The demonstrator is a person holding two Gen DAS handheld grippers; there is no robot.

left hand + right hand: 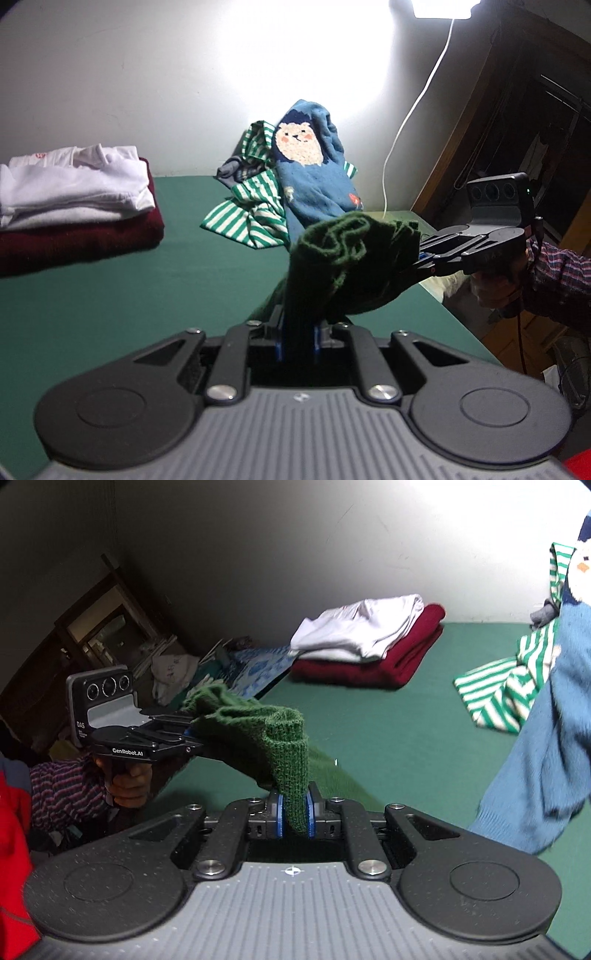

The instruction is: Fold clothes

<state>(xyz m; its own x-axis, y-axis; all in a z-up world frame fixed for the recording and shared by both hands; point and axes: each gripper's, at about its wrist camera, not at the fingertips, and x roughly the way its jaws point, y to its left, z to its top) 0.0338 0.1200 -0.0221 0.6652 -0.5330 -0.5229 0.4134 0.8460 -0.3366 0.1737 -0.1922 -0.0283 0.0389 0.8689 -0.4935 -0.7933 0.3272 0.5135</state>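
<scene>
— Grippers? Holding what?
— Left gripper [297, 341] and right gripper [294, 818] each pinching green knit garment [347, 266], stretched between both above tabletop [110, 295].
— Beyond them?
— Folded stack [74, 199], loose pile [295, 177].

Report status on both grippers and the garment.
Left gripper and right gripper both shut on dark green knitted garment, held above green table. Nothing in the way.

You read "GenRobot.AI" along the left gripper [192, 734] body, left of your right jaws, "DAS" on its camera block [101, 698]
</scene>
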